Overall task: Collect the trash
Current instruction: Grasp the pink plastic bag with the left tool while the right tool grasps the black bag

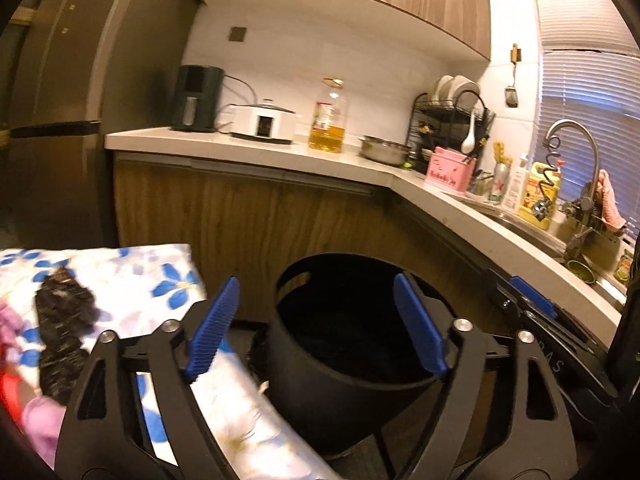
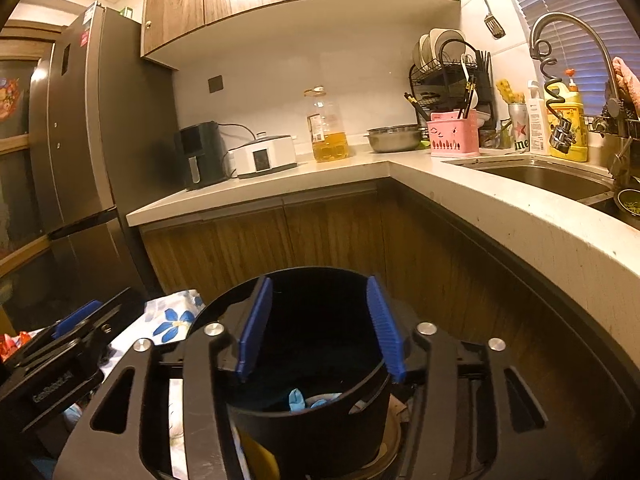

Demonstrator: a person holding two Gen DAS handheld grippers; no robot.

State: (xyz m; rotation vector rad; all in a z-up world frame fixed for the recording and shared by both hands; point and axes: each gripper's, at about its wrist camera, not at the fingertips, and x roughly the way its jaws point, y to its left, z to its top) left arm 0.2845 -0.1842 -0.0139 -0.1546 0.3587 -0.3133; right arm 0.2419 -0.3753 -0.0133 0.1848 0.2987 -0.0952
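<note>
Left wrist view: left gripper (image 1: 316, 326) jaws apart, nothing between them, black bin (image 1: 352, 344) at 6 o'clock – dark scrap (image 1: 62, 320) on the floral cloth (image 1: 132, 272) at 8 could snag it when grabbed. Right wrist view: right gripper (image 2: 320, 330) also parted and empty above the bin – blue bits (image 2: 306, 400) inside; left one crowds 9 o'clock

both cams ride behind their tongs, tilted slightly down, close over the black bin (image 1: 352, 344) (image 2: 308, 360). left view sits left of the bin, right view more square on it. shared: bin, bench (image 1: 256, 148) (image 2: 304, 176) w/ oil bottle, dish rack, sink corner beyond the tongs.
</note>
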